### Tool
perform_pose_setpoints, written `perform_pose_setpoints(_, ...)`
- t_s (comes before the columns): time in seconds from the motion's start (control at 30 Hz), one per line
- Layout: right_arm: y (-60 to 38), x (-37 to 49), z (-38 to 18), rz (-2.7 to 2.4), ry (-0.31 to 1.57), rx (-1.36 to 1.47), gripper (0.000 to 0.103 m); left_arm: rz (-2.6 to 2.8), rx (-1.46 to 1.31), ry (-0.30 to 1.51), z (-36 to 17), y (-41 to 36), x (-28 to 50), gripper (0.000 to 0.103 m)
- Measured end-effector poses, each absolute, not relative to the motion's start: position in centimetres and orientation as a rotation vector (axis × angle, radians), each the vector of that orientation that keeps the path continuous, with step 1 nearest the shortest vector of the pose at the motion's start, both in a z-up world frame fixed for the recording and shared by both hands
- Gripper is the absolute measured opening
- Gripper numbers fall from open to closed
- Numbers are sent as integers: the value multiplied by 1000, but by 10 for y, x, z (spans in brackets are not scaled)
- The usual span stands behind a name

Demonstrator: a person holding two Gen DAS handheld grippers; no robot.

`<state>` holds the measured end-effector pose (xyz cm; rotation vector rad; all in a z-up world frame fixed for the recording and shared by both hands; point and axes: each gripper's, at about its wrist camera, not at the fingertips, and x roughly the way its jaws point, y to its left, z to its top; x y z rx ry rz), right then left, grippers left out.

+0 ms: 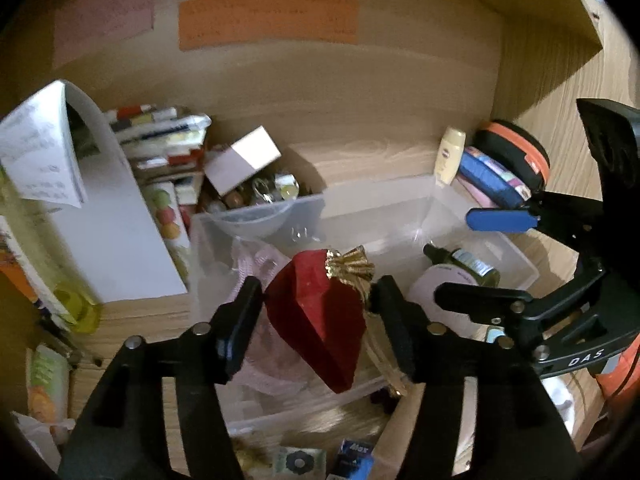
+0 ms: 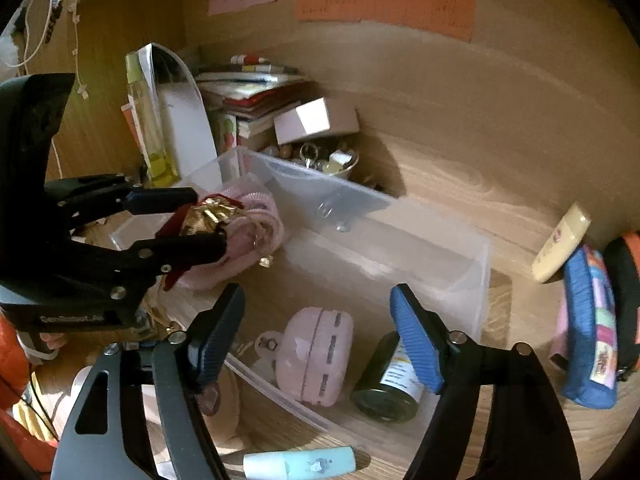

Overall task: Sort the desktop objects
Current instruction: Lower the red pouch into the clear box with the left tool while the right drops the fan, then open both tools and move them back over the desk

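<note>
- Left gripper (image 1: 318, 312) jaws clamped on a red velvet strawberry-shaped box (image 1: 320, 320) with gold ruffled top; held above the left end of the clear plastic bin (image 1: 516, 256).
- Same grip seen from the right wrist view: left gripper (image 2: 208, 220) with the gold top between its fingers, over a pink knit pouch (image 2: 260, 216) lying in the bin.
- Right gripper (image 2: 320, 336) jaws spread wide, holding nothing, blue pads (image 2: 416, 344) visible, hovering over the near right part of the bin.
- Below the right gripper in the bin: pink round case (image 2: 316, 356) on its edge, dark glass bottle (image 2: 390, 380) lying beside it.
- Small clear tub of trinkets (image 1: 256, 200) with a white box (image 1: 244, 160) on top, just behind the bin.
- Stack of books (image 1: 160, 144) at back left, white folder (image 1: 116, 216) leaning near.
- Cream lotion bottle (image 2: 562, 248), blue pencil case (image 2: 588, 332) right of the bin on the wooden desk (image 2: 460, 168).
- Mint tube (image 2: 300, 462) in front of the bin.
</note>
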<state>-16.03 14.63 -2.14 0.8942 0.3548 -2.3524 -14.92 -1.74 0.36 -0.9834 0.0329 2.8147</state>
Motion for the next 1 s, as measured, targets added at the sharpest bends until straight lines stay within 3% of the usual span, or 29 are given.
perform_pose_setpoints(0.33, 174, -121, 14, -2464, 364, 773, 87, 2937, -820, -13, 44, -44, -104, 93)
perform_pose_setpoints(0.57, 197, -93, 14, -2503, 359, 793, 90, 2972, -831, -7, 45, -59, -68, 94)
perform_pose_setpoints(1.0, 205, -40, -25, -2434, 331, 879, 94, 2868, -996, 32, -2, -39, -10, 95)
